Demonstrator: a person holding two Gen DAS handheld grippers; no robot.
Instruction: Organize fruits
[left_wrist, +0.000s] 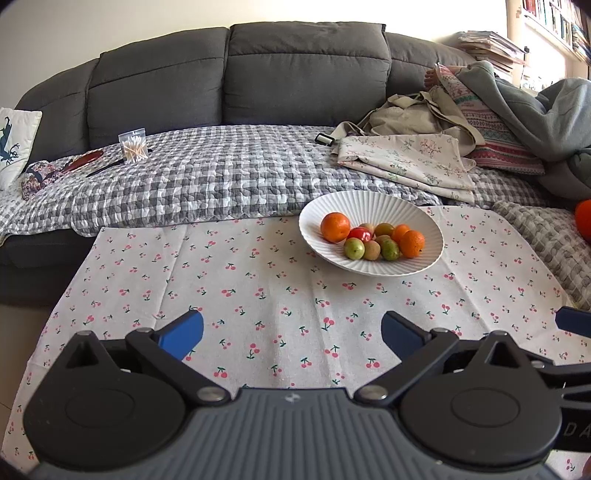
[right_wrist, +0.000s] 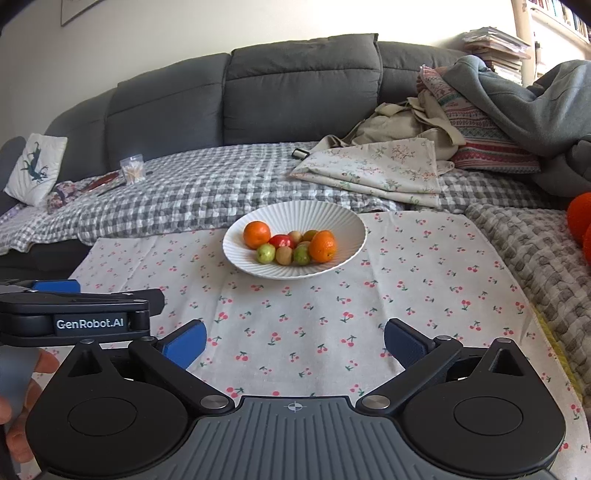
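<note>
Up ahead, round glossy fruits (left_wrist: 373, 238) fill a ribbed white bowl (left_wrist: 369, 206); both hand-held grippers, left (left_wrist: 291, 332) and right (right_wrist: 293, 341), gape empty

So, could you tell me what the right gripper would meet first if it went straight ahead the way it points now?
The right gripper is open and empty over the cherry-print cloth. Straight ahead, it would probably first meet the white bowl of fruit, though depth is uncertain.
</note>
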